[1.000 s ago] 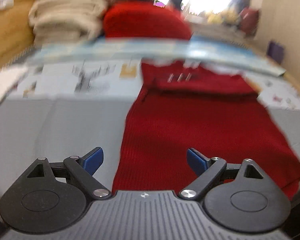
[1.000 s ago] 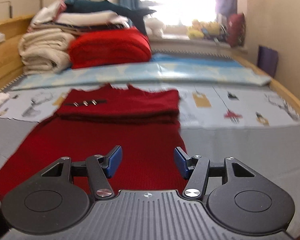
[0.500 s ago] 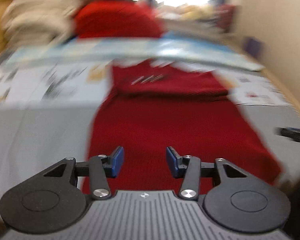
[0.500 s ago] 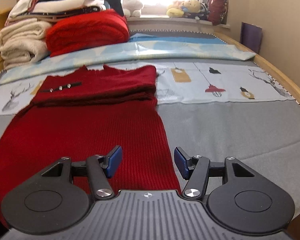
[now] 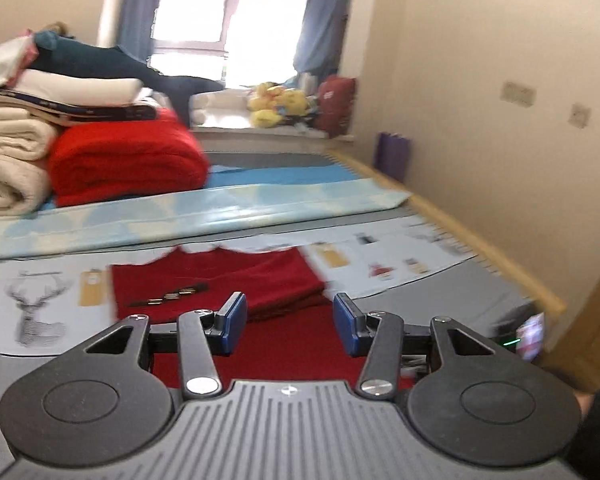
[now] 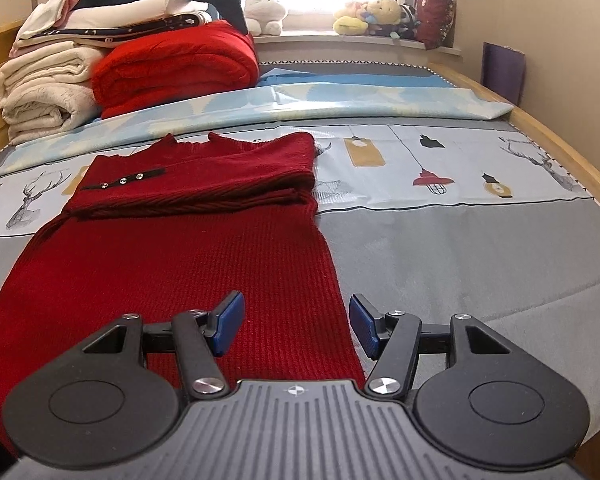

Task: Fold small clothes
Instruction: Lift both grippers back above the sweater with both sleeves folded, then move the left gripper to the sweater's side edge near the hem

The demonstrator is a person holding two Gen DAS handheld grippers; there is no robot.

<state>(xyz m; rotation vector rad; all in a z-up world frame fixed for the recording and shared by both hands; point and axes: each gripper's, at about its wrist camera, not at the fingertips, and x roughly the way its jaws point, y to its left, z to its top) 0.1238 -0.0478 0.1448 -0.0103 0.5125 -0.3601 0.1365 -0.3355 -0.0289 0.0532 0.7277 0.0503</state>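
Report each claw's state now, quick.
Left claw: open, holding nothing, above the red sweater.
Right claw: open, empty, over the sweater's right edge.

A bed (image 6: 460, 248) with a wooden frame (image 6: 560, 148) stands against a cream wall (image 5: 480, 100). Behind it, a bright window (image 5: 236, 28) with blue curtains (image 5: 324, 16); plush toys (image 6: 372, 16) line the sill.

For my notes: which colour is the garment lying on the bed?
Dark red garment, clearest in the right wrist view.
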